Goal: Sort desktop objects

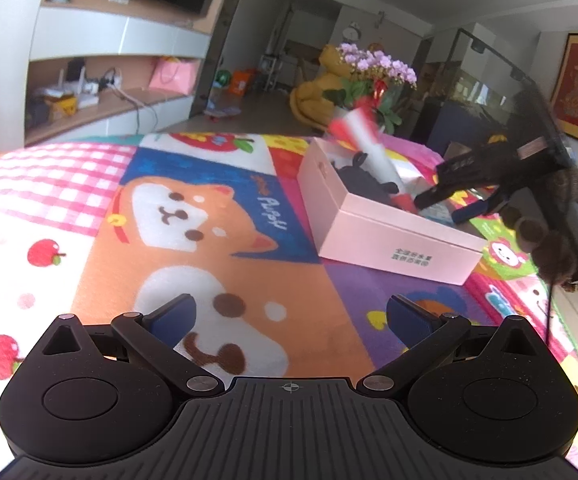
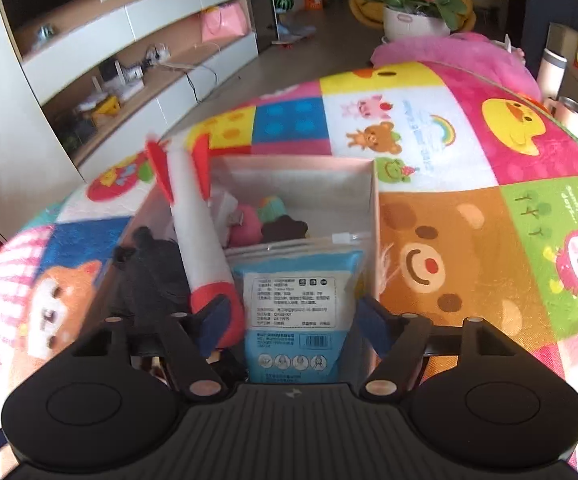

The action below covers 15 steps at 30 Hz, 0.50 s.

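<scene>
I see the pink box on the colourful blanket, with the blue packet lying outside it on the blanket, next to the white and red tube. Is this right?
Not quite. The blue packet lies inside the pink box, not outside on the blanket. The right wrist view shows it within the box walls, beside the white and red tube, which also rests in the box. The rest is right.

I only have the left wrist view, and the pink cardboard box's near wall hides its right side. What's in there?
Observer: A blue-and-white plastic packet with a printed label sits by the right wall of the pink cardboard box.
Operator: Is the right gripper gripping anything?
Observer: No. The right gripper is open, its fingers apart over that packet; the white-and-red plush tube leans beside the left one.
Operator: Anything at the far end?
Observer: A pink plush lump and a dark brown flower-shaped piece.
</scene>
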Tool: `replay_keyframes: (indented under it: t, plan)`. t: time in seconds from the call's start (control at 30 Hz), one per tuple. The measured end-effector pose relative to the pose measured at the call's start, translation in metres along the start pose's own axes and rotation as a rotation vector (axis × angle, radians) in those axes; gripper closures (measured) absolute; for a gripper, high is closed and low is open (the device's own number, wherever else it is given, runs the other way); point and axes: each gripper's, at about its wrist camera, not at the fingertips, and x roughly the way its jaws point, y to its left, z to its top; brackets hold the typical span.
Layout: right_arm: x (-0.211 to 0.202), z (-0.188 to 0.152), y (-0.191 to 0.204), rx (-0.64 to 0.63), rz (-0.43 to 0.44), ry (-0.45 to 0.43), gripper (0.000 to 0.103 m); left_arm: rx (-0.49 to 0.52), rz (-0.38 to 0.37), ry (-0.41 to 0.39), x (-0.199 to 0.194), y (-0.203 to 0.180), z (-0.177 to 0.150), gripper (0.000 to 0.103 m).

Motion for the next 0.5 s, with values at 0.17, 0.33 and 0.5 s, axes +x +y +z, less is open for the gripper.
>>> replay_keyframes:
  t: [0.17, 0.33, 0.5]
  plan:
    - [0.019, 0.001, 0.02, -0.101, -0.103, -0.031, 0.046, -0.019, -0.004, 0.0, 0.003, 0.006, -0.005, 0.0]
    - [-0.024, 0.018, 0.015, -0.116, -0.093, -0.132, 0.056, -0.013, -0.02, -0.007, 0.001, 0.006, -0.005, 0.0]
    - [-0.073, 0.036, 0.003, -0.112, -0.074, -0.197, 0.056, -0.02, -0.031, -0.004, 0.002, 0.007, -0.005, 0.0]
